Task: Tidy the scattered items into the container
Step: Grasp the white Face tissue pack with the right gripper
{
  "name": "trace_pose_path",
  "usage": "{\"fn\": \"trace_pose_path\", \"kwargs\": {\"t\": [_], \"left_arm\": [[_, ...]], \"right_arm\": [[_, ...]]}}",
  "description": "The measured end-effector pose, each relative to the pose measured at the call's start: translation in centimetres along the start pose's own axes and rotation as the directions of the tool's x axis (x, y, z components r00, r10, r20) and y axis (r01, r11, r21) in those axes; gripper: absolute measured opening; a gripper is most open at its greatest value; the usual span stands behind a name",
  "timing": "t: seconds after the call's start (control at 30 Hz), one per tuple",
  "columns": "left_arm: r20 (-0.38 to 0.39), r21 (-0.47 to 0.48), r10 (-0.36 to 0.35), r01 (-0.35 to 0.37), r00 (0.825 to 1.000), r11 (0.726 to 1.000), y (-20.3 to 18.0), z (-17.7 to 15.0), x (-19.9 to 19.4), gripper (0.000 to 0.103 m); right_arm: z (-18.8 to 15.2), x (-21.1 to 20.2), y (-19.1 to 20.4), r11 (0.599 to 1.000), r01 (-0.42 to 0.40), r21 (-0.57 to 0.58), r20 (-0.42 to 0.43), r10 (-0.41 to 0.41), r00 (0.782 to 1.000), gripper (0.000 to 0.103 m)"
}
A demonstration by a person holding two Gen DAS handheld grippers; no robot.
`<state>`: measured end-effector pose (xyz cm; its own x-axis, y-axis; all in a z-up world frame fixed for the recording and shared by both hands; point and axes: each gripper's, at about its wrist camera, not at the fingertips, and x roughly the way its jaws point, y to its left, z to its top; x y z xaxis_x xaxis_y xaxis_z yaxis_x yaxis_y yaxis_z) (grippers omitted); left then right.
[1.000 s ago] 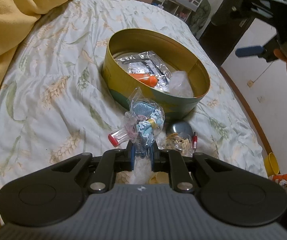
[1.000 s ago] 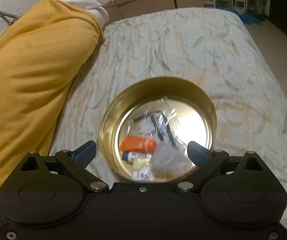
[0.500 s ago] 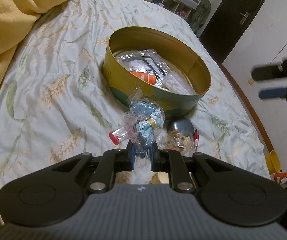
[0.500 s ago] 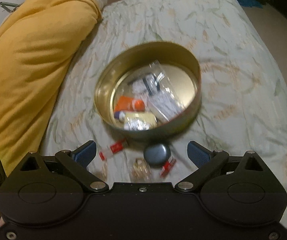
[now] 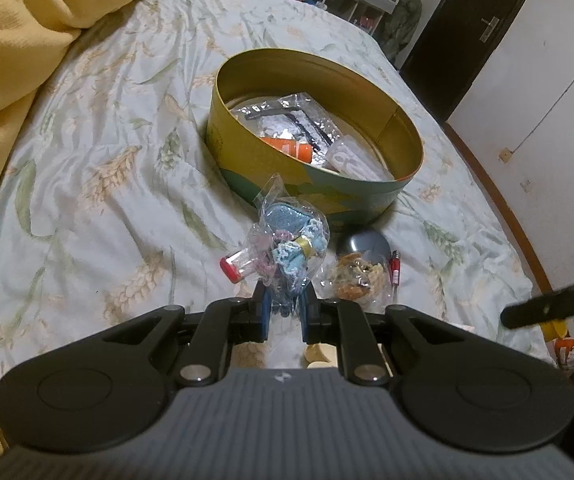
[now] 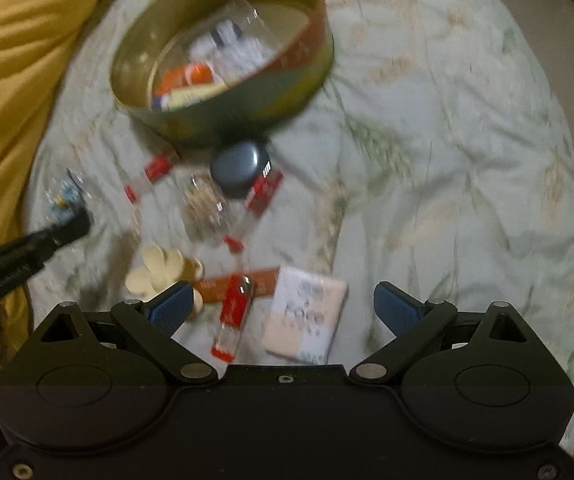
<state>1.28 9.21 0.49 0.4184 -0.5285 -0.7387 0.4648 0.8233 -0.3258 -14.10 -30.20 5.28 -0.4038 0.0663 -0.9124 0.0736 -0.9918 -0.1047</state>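
Roughly midway, the left hand-held gripper (image 5: 285,312) is gripping a plastic bag (image 5: 291,246) near the tin (image 5: 315,196) already holding several items, the right hand-held gripper (image 6: 283,306) is hanging open, and the lighter (image 6: 237,312), card (image 6: 307,320) and grey lid (image 6: 239,166) are lying on the bed (image 6: 447,160).

A round gold tin (image 5: 315,184) sits open on the bed, holding an orange tube (image 5: 291,148) and clear packets. A clear bag of blue trinkets (image 5: 291,248) is raised just before it. A grey puck (image 5: 363,242), red-capped vials and a small card (image 6: 307,316) lie scattered nearby.
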Motion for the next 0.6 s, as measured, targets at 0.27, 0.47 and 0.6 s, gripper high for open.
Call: {"fn": "trace_pose_path", "kwargs": {"t": [0.27,0.47,0.6], "left_arm": [[-0.003,0.006,-0.003,0.003,1.000,1.000,-0.1,-0.1,0.0,0.017],[-0.003,0.003,-0.004,0.004,1.000,1.000,-0.1,-0.2,0.0,0.017],[0.000,0.002,-0.007,0.007,1.000,1.000,-0.1,-0.2,0.0,0.017]], "right_arm": [[-1.1,4.0,0.2,0.997,0.039,0.068,-0.082,-0.033,0.996,0.083],[-1.9,7.1,-0.3,0.990,0.099,0.100,-0.132,-0.085,0.988,0.073],[-2.4,8.7,-1.1,0.984,0.108,0.144,-0.171,-0.083,0.982,0.050]]}}
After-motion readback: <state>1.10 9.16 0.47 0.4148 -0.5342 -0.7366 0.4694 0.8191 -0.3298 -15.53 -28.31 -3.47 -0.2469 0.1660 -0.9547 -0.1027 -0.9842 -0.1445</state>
